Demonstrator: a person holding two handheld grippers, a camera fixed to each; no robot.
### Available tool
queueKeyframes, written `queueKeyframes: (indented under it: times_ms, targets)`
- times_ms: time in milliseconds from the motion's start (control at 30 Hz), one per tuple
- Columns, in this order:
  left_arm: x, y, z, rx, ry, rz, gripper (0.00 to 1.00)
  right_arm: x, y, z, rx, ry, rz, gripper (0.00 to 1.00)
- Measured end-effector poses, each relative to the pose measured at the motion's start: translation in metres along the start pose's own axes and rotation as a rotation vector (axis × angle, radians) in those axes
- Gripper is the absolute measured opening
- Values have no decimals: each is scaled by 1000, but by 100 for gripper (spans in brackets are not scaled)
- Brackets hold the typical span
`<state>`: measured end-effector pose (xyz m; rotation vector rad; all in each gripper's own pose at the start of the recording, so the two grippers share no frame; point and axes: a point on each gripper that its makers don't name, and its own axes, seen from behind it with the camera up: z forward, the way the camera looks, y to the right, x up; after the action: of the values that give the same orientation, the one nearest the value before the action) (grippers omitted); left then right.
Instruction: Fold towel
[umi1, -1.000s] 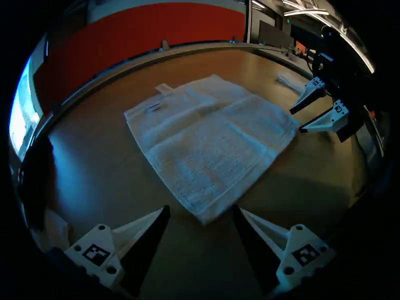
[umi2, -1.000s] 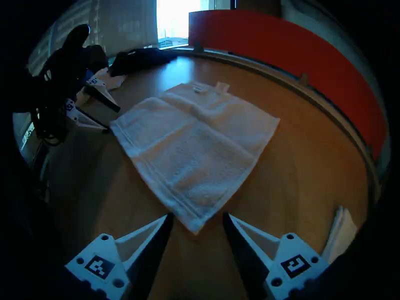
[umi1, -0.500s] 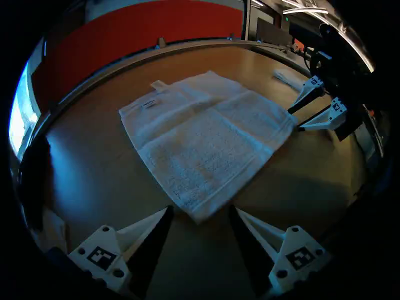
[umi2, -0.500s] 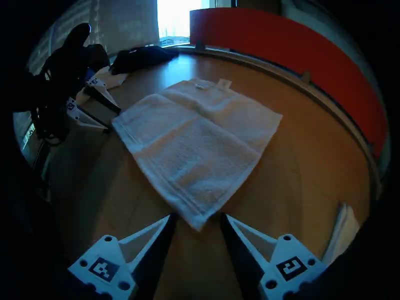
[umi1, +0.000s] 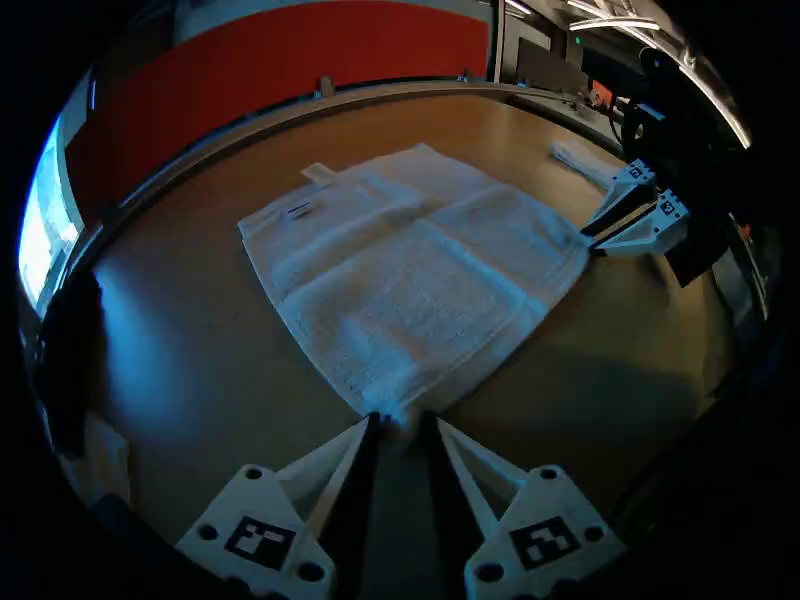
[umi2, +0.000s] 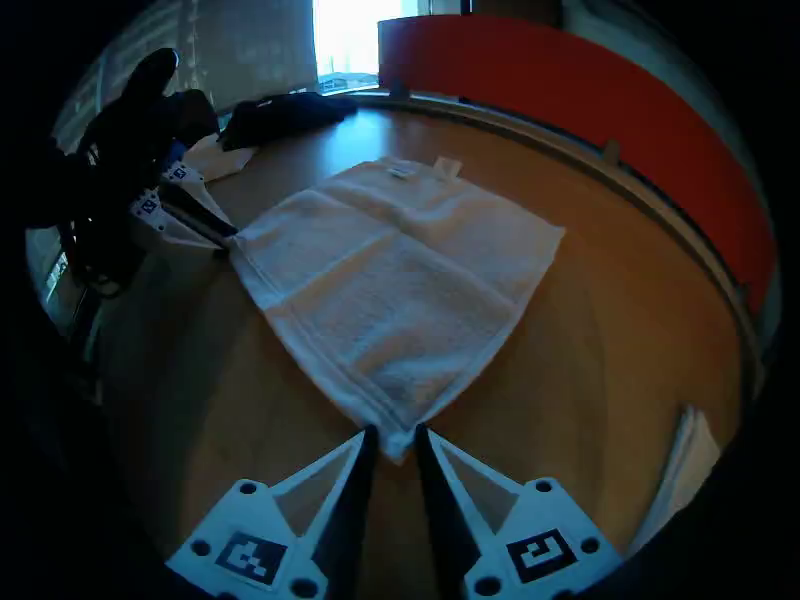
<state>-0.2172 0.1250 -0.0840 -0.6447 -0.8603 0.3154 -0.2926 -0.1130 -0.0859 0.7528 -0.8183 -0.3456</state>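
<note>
No legible text; towel label (umi1: 300, 210) too small.

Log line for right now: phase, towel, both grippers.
phase: corner grasp | towel: spread on table | left gripper: shut on one corner | right gripper: shut on another corner

My left white two-finger gripper (umi1: 400, 440): fingers nearly together, pinching white terry towel (umi1: 420, 270) corner. My right white two-finger gripper (umi2: 392, 450): likewise, another corner.
</note>
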Motion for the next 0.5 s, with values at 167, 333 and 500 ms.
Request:
queueKeyframes:
  times_ms: [167, 333, 500]
  targets:
    - [1, -4, -1, 10, -4, -26, 16, 7, -7, -2, 15, 15, -6, 13]
    - [2, -3, -2, 9, -5, -35, 13, 12, -6, -4, 6, 21, -4, 11]
    - [9, -3, -8, 16, 8, -40, 12, 19, -5, -10, 0, 37, 5, 10]
